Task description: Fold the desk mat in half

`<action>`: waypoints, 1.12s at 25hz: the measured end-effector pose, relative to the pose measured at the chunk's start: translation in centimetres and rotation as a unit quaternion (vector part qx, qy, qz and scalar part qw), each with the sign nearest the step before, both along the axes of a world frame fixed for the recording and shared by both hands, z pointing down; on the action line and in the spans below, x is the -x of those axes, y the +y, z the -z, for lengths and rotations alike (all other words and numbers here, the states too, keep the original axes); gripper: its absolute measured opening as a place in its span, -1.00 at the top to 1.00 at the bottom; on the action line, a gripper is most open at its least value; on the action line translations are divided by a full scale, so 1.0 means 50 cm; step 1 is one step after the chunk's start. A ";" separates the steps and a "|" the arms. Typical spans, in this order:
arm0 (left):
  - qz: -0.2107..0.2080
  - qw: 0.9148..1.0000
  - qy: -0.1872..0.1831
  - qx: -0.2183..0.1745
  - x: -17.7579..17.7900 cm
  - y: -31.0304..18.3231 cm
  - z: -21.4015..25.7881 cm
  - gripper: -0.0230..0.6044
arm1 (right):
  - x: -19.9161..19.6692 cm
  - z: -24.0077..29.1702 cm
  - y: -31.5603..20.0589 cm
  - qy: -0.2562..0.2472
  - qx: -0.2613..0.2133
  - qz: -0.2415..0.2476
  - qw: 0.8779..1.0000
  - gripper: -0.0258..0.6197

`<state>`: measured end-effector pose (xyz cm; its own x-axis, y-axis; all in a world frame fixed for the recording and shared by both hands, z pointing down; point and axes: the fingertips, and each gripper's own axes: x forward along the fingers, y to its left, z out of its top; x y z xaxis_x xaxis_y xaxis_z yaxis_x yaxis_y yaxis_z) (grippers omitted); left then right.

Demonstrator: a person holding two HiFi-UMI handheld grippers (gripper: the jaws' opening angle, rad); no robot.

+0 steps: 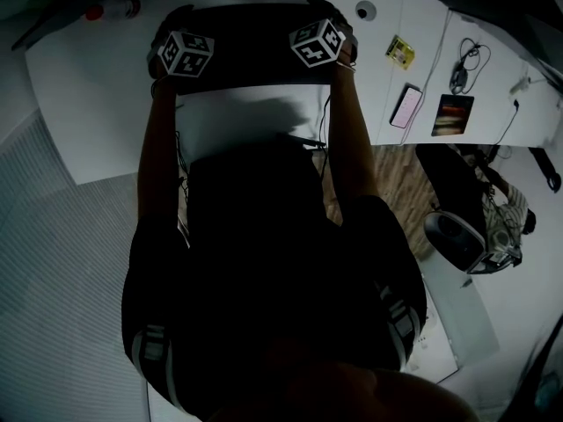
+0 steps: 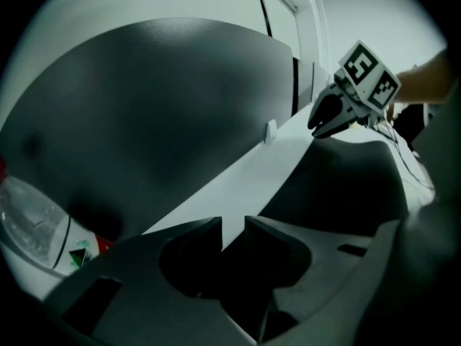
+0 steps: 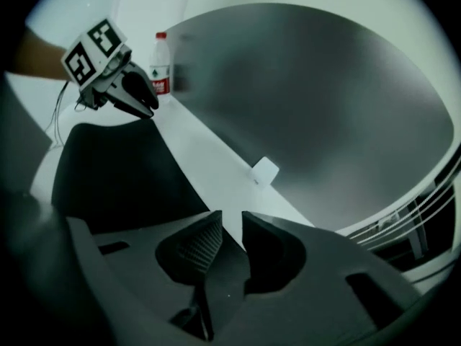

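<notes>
Dark desk mat (image 1: 251,47) flat on the white bench (image 1: 246,117), across the upper centre of the head view, long side running left to right. Hard to say from these views whether one layer or already doubled.

Left gripper (image 2: 232,225) at the mat's lower-left corner in the head view, right gripper (image 3: 230,218) at the lower-right. Jaws of both a little apart and gripping nothing — only bare bench visible through each gap, with the mat's edge close by. Small white tag (image 3: 265,170) at that edge, right of centre in the right gripper view. Water bottle (image 3: 160,67) upright near the mat's far-left end, upper left of that view.

Handling, as a judgement: probably thin, light and limp. Likely to drape and sag between two hold points rather than hinge like a board. Smooth and matte on top, possibly grippy underneath, so liable to drag on the bench instead of sliding. Not fragile. Thin edge lying tight to the surface, so awkward to pick up — best taken by working one jaw under each near corner and pinching firmly. Better lifted at both corners together and level, to keep the fold square and clear of the bottle.
</notes>
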<state>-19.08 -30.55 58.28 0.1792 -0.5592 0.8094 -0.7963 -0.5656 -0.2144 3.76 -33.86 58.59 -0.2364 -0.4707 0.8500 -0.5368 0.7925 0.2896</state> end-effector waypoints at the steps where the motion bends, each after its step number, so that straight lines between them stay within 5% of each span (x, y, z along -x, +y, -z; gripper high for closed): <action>1: 0.010 1.000 0.006 -0.004 0.003 0.000 0.010 0.66 | 0.001 0.008 0.001 -0.010 0.001 -0.009 1.000 0.70; 5: 0.041 0.998 0.033 -0.042 0.006 0.008 0.061 0.85 | 0.009 0.053 0.011 -0.050 -0.008 -0.042 0.998 0.80; 13: 0.083 0.989 0.092 -0.078 -0.014 0.054 0.155 0.89 | 0.020 0.103 0.064 -0.132 0.008 -0.110 0.985 0.89; 19: 0.136 0.974 0.155 -0.094 -0.024 0.109 0.227 0.91 | 0.033 0.169 0.109 -0.202 0.001 -0.163 0.966 0.92; 28: 0.163 0.953 0.212 -0.139 -0.052 0.201 0.345 0.91 | 0.016 0.251 0.202 -0.261 -0.018 -0.213 0.941 0.92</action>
<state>-16.50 -20.51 41.02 0.2363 -0.8241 0.5148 -0.9688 -0.2403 0.0600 2.97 -23.74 46.03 -0.4013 -0.6432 0.6522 -0.8799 0.4684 -0.0795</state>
